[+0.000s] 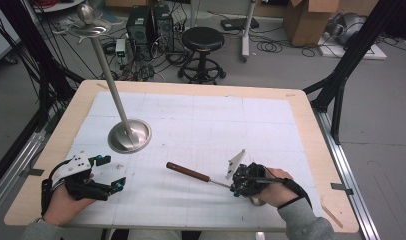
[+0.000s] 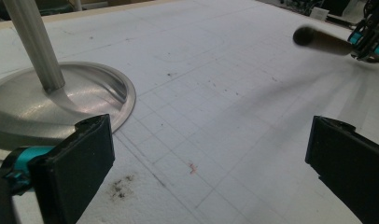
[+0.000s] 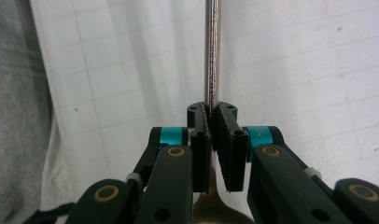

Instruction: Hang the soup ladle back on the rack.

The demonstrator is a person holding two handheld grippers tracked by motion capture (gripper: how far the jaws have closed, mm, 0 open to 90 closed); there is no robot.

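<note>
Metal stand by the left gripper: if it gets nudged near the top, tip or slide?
The stand looks tip-prone: a tall thin pole over a modest round base. The dish at its top adds height-side weight. The smooth metal base would probably also slide on the white mat.

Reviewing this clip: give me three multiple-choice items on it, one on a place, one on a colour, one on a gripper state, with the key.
1. Where is the metal stand's round base?
A. the mat's left half
B. its right edge
C. the floor

2. What colour is the handle of the ladle?
A. white
B. brown
C. green

3. How is the left gripper?
A. shut on the ladle
B. shut on nothing
C. open

Key: 1 A, the base sits ahead of the left gripper. 2 B, the high view shows it dark brown. 3 C, its jaws stand wide apart, while the right gripper clamps the ladle's metal shaft.
</note>
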